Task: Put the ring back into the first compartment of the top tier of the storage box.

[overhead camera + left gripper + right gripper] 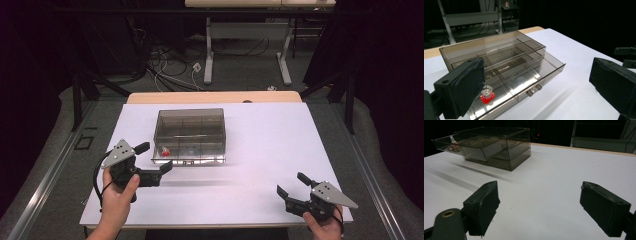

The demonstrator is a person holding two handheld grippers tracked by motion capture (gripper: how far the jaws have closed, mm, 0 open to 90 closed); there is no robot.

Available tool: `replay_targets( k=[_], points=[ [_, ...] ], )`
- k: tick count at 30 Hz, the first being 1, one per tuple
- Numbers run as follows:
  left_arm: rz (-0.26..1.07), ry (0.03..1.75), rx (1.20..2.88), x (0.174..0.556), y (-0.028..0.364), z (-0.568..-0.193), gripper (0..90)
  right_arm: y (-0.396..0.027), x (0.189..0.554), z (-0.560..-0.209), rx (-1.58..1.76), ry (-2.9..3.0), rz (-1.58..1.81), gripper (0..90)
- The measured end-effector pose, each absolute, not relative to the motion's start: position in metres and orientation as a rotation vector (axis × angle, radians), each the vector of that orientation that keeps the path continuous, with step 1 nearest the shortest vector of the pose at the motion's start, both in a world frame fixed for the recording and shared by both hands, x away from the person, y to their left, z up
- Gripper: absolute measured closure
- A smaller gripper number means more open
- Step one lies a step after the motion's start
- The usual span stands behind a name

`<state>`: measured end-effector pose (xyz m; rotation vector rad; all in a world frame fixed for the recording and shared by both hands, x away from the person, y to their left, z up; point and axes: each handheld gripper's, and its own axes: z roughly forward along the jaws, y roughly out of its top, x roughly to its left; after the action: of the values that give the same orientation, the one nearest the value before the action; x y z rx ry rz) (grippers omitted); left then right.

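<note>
Drawer (524, 80) open, red piece (487, 97) partly hidden behind released left gripper (536, 85) fingers.

Legible markings: none. No text, label, brand, number or sign is showing readably on the smoked drawer box (190, 135), the white surface (280, 150) or either tool.

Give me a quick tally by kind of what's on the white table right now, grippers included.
Smoky clear drawer box: 1
Small red-based piece in its open drawer: 1
Handheld grippers, both open: 2, left gripper, right gripper
Total: 4
</note>
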<state>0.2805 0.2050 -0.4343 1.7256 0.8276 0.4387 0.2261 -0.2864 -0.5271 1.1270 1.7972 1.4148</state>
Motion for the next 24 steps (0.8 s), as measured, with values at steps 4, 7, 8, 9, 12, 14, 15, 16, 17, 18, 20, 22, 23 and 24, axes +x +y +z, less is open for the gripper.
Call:
replay_targets(
  k=[4,7,8,9,12,14,15,16,17,18,20,22,23,24],
  points=[
    [0.463,0.806,1.715,0.273,0.213,-0.437,0.3,-0.286,0.226,-0.527,1.117,1.797,1.415,14.8],
    [0.478,0.802,1.695,0.269,0.22,-0.44,0.3,-0.285,0.226,-0.527,1.117,1.8,1.416,14.9],
    [0.479,0.807,1.688,0.268,0.222,-0.442,0.3,-0.285,0.226,-0.527,1.115,1.8,1.416,14.9],
    [0.481,0.812,1.686,0.266,0.224,-0.444,0.3,-0.285,0.226,-0.527,1.118,1.799,1.416,14.9],
    [0.479,0.838,1.666,0.262,0.23,-0.455,0.4,-0.285,0.226,-0.527,1.113,1.801,1.417,14.9],
    [0.478,0.849,1.669,0.261,0.233,-0.462,0.3,-0.285,0.226,-0.527,1.12,1.799,1.419,14.9],
    [0.476,0.861,1.665,0.26,0.235,-0.466,0.3,-0.285,0.225,-0.527,1.12,1.8,1.421,14.9],
    [0.479,0.87,1.668,0.26,0.237,-0.47,0.3,-0.285,0.226,-0.527,1.11,1.804,1.417,14.8],
    [0.478,0.88,1.668,0.26,0.239,-0.474,0.3,-0.285,0.226,-0.527,1.115,1.806,1.416,14.9],
    [0.48,0.886,1.665,0.26,0.241,-0.478,0.3,-0.285,0.226,-0.527,1.117,1.805,1.417,14.9],
    [0.476,0.901,1.661,0.26,0.244,-0.485,0.3,-0.285,0.226,-0.527,1.12,1.803,1.419,14.9],
    [0.478,0.91,1.658,0.261,0.248,-0.492,0.3,-0.284,0.226,-0.527,1.122,1.805,1.417,14.9],
    [0.473,0.919,1.658,0.261,0.25,-0.495,0.3,-0.284,0.226,-0.528,1.122,1.803,1.416,14.9],
    [0.475,0.924,1.654,0.262,0.251,-0.498,0.3,-0.284,0.226,-0.528,1.12,1.803,1.421,14.9]
  ],
)
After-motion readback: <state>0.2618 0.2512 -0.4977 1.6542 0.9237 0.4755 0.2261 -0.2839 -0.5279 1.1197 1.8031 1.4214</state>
